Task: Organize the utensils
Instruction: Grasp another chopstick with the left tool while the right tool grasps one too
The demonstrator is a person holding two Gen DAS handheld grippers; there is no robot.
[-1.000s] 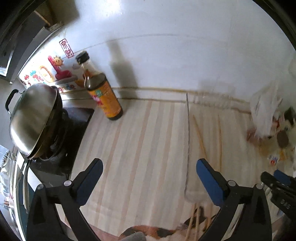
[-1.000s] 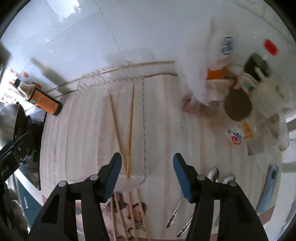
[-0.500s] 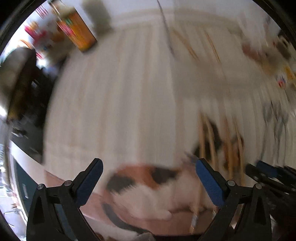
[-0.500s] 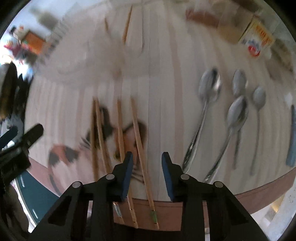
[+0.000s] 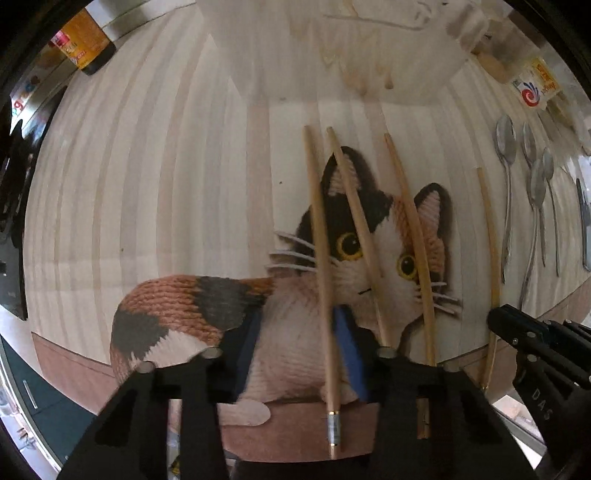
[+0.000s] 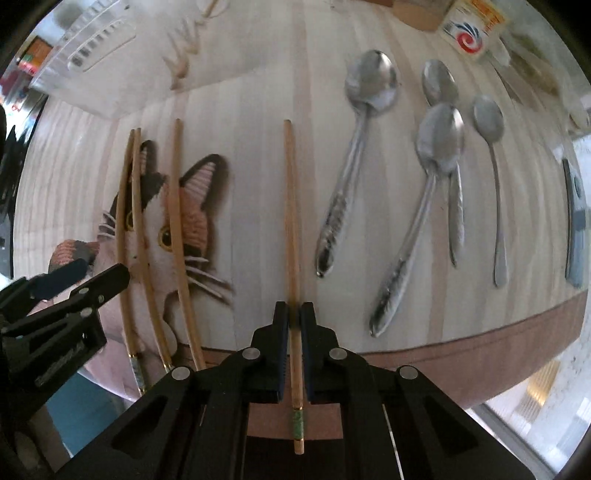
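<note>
Bamboo chopsticks are what both grippers go for at once, each pointing straight down. The right gripper [image 6: 294, 316] is closing its jaws on a lone chopstick [image 6: 291, 221] that lies apart from the others, to the right of the printed cat [image 5: 369, 258] on the mat; the blue pads look pressed to the stick's sides near its banded end. The left gripper [image 5: 295, 354] is closing as well, with the leftmost chopstick [image 5: 320, 258] between its jaws, close against the right pad and clear of the left one, so I judge that grip not yet made. Two more chopsticks [image 5: 410, 240] lie across the cat's face, untouched.

By my reading the sorting is only partly done. A clear plastic tray [image 6: 88, 48] sits beyond the cat, towards the wall, and some pale sticks seem to show through it, though they are too blurred for me to be sure. Four chopsticks are out on the mat, and four steel spoons [image 6: 354, 162] lie in a loose row well to the right of the cat, none of them gathered.

Pale wood-striped matting [image 5: 147, 184] covers the counter, with a brown border along the near edge. Far left of the cat stands a dark sauce bottle [image 5: 85, 44] with an orange label; far right, beyond the spoons, small packets [image 6: 472, 26] crowd the back.
</note>
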